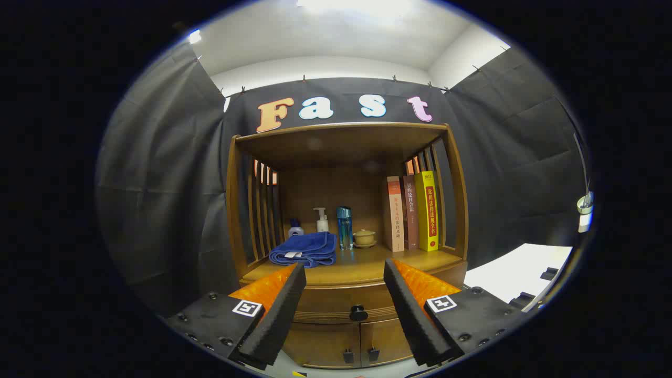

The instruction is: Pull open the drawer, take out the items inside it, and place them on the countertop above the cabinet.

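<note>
A wooden cabinet (346, 294) stands ahead of me against the black cloth wall. Its drawer (336, 304) is closed, with a round black knob (358, 313) at the middle of its front. The knob lies between and a little beyond my fingers. My gripper (344, 275) is open, with nothing between its black foam pads (278, 310). The countertop (357, 268) above the drawer spreads just past the fingertips. What lies inside the drawer is hidden.
On the countertop lie a folded blue towel (304, 249), a small bottle (296, 229), a pump bottle (321, 220), a blue tumbler (344, 227), a lidded cup (364, 238) and three upright books (412, 212). Two small doors (346, 341) sit below the drawer. A white surface (517, 275) lies to the right.
</note>
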### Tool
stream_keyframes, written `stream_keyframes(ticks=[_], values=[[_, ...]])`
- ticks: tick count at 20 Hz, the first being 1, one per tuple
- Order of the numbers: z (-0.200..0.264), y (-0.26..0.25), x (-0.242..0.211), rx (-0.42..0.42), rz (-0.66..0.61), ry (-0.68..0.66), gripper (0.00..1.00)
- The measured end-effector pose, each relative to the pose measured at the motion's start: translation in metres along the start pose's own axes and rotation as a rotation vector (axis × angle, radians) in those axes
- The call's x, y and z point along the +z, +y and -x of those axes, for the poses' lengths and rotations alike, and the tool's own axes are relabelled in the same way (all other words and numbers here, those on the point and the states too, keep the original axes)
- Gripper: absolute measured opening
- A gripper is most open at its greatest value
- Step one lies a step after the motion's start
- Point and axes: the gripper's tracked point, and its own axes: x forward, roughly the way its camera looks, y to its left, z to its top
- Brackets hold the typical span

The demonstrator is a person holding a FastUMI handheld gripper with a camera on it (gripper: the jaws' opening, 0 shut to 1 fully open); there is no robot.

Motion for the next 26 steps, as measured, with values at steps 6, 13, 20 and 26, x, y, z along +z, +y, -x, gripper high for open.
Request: stream_keyframes(ticks=[6, 13, 20, 26], values=[[-0.003, -0.0007, -0.0058, 0.0, 0.003, 0.013, 0.98], [-0.0038, -0.0036, -0.0027, -0.005, 0.005, 0.007, 0.98], [-0.0047, -0.0045, -0.0022, -0.007, 0.003, 0.008, 0.98], [-0.0068, 0.0006, -0.0047, 0.012, -0.005, 0.008, 0.98]])
